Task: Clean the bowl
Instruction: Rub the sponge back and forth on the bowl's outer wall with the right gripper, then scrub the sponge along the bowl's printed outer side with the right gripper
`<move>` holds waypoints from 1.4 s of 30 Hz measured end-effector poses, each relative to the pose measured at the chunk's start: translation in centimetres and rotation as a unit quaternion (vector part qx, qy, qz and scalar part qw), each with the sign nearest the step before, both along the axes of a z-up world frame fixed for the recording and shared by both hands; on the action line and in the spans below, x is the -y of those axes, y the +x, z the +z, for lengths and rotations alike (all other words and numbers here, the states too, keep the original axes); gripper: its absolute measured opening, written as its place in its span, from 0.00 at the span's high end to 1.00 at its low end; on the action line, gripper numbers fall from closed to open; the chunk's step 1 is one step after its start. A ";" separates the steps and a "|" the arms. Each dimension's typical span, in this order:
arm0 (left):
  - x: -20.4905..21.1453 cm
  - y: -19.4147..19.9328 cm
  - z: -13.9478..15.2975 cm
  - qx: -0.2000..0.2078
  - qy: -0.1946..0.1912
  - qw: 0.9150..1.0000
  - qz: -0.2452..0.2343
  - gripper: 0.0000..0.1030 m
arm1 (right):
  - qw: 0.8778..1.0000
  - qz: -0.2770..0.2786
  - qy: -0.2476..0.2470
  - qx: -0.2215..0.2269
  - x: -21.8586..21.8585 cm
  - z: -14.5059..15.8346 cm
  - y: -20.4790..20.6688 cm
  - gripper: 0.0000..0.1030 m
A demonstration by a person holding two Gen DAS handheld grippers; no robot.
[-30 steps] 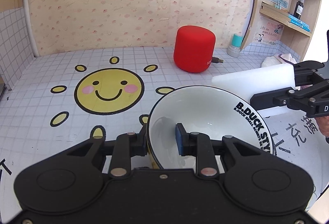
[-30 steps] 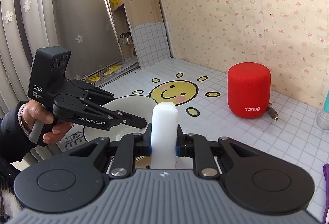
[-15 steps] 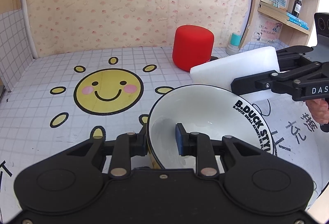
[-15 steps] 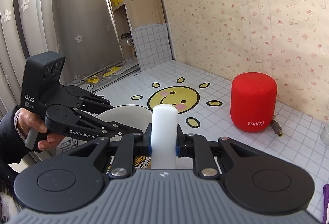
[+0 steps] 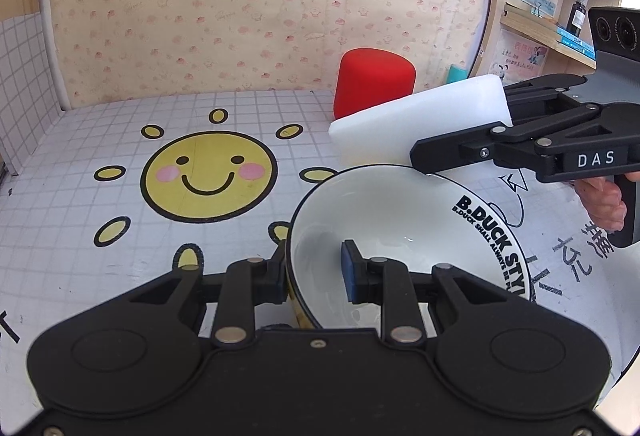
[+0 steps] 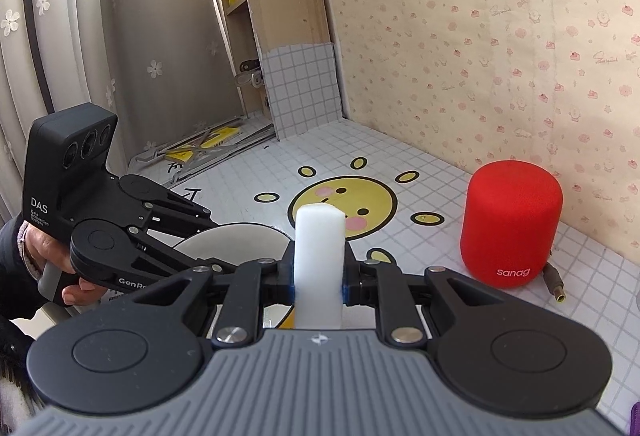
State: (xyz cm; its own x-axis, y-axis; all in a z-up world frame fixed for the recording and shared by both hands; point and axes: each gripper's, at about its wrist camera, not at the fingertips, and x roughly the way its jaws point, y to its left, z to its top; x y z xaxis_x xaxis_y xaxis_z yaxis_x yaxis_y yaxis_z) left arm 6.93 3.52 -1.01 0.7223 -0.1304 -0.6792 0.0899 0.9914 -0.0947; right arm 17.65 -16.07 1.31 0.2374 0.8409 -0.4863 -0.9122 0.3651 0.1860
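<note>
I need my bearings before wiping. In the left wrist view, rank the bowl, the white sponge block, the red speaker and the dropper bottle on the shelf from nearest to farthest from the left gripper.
1. Bowl: its rim sits between the left gripper fingers.
2. White sponge block: over the bowl's far rim, held by the right gripper.
3. Red speaker: behind the sponge, by the back wall.
4. Dropper bottle: upper right, on the shelf.

The bowl (image 5: 400, 220) is half hidden behind the left gripper (image 5: 316, 272); the shelf (image 5: 560, 36) labels are too small to read.
</note>
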 end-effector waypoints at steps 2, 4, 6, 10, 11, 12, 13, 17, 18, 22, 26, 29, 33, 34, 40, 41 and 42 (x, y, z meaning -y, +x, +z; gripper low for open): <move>0.0 0.0 0.0 0.000 0.000 1.000 0.002 0.74 | 1.000 -0.002 0.002 0.001 0.5 0.1 -0.3 0.80; 0.0 0.1 0.0 -0.001 -0.002 1.000 0.006 0.74 | 1.000 -0.005 0.005 0.001 1.1 0.2 -0.6 0.80; 0.1 0.0 0.0 -0.001 -0.002 1.000 0.010 0.73 | 1.000 -0.007 0.005 0.001 1.6 0.2 -0.9 0.80; 0.4 -0.1 0.0 0.002 0.008 1.000 0.018 0.72 | 1.000 -0.014 0.008 0.001 2.4 0.1 -1.5 0.80; 0.5 -0.2 0.0 0.003 0.009 1.000 0.020 0.72 | 1.000 -0.015 0.009 0.000 2.5 0.1 -1.6 0.80; 0.5 -0.2 0.0 0.002 0.009 1.000 0.022 0.72 | 1.000 -0.016 0.009 0.000 2.6 0.0 -1.7 0.80; 0.6 -0.3 0.0 0.002 0.010 1.000 0.025 0.72 | 1.000 -0.017 0.010 0.001 2.7 0.0 -1.8 0.80; 0.8 -0.5 0.0 0.001 0.010 0.999 0.038 0.72 | 1.000 -0.022 0.014 0.001 3.1 -0.2 -2.3 0.80; 0.8 -0.6 0.0 0.001 0.010 0.999 0.042 0.72 | 1.000 -0.023 0.015 0.001 3.2 -0.2 -2.4 0.80; 1.1 -0.8 0.0 0.002 0.011 0.998 0.058 0.72 | 0.999 -0.027 0.018 0.001 3.4 -0.3 -2.6 0.80; 1.2 -1.0 0.0 0.003 0.011 0.997 0.072 0.72 | 0.999 -0.028 0.020 0.002 3.4 -0.3 -2.7 0.80; 1.4 -1.3 0.0 0.006 0.012 0.997 0.082 0.72 | 0.999 -0.028 0.021 0.002 3.5 -0.4 -2.7 0.80; 1.6 -1.4 -0.1 0.008 0.015 0.996 0.089 0.72 | 0.999 -0.030 0.024 0.000 3.6 -0.6 -2.8 0.80; 1.7 -1.5 -0.1 0.009 0.016 0.996 0.090 0.72 | 0.999 -0.030 0.024 0.000 3.6 -0.6 -2.8 0.80; 1.3 -1.4 0.0 0.008 0.015 0.997 0.076 0.73 | 0.999 -0.033 0.025 0.002 3.6 -0.6 -2.9 0.80; 1.2 -1.4 0.0 0.008 0.014 0.997 0.072 0.73 | 0.999 -0.033 0.024 0.002 3.6 -0.6 -2.9 0.80; 1.1 -1.4 0.1 0.009 0.016 0.997 0.068 0.73 | 0.999 -0.034 0.024 0.003 3.6 -0.6 -2.9 0.80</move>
